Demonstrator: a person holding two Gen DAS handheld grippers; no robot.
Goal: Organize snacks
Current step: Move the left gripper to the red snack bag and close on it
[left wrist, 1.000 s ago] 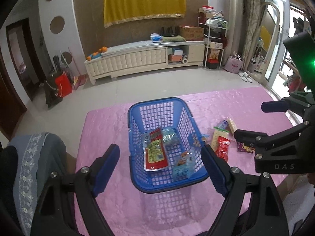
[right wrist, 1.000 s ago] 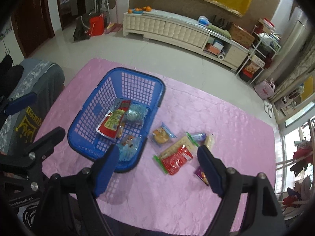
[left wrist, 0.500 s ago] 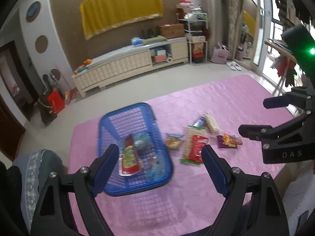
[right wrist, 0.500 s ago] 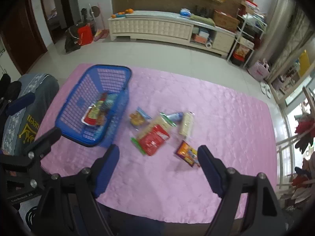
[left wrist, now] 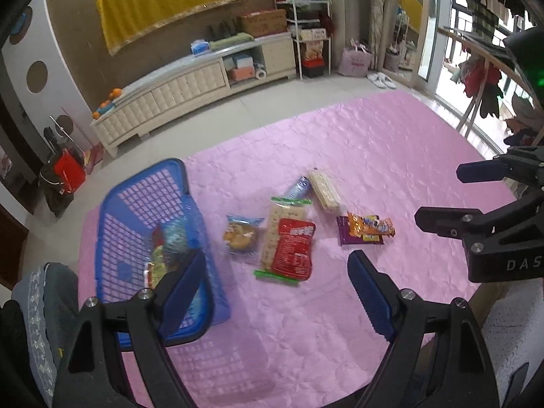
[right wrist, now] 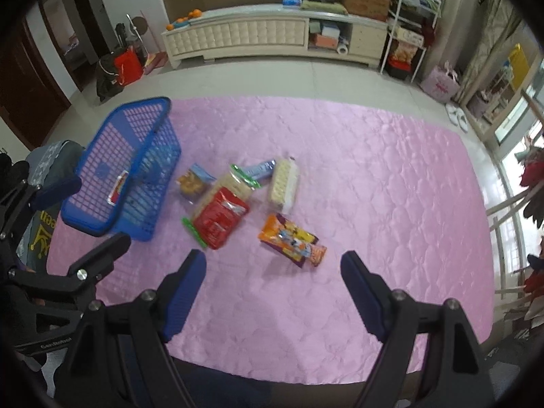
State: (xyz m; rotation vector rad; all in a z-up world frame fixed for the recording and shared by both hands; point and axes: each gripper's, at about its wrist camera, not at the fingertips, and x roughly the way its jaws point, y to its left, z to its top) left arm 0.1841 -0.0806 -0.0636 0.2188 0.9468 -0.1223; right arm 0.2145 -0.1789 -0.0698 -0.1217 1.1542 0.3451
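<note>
Both the left tongs (left wrist: 275, 292) and right tongs (right wrist: 273, 292) are released and hold nothing. The snack packets (right wrist: 221, 217) lie on the pink tabletop (right wrist: 374, 176), beside the blue basket (right wrist: 102, 156).

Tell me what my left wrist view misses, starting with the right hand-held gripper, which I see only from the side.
Observer: The right hand-held gripper is open, with nothing between its fingers.
Operator: Name what lies straight ahead of it.
Observer: The orange packet lies flat on the pink cloth, untouched.
Operator: Report what lies at the basket's near end; it is half hidden here.
Observer: A red-and-white packet lies flat on the floor of the blue basket.
</note>
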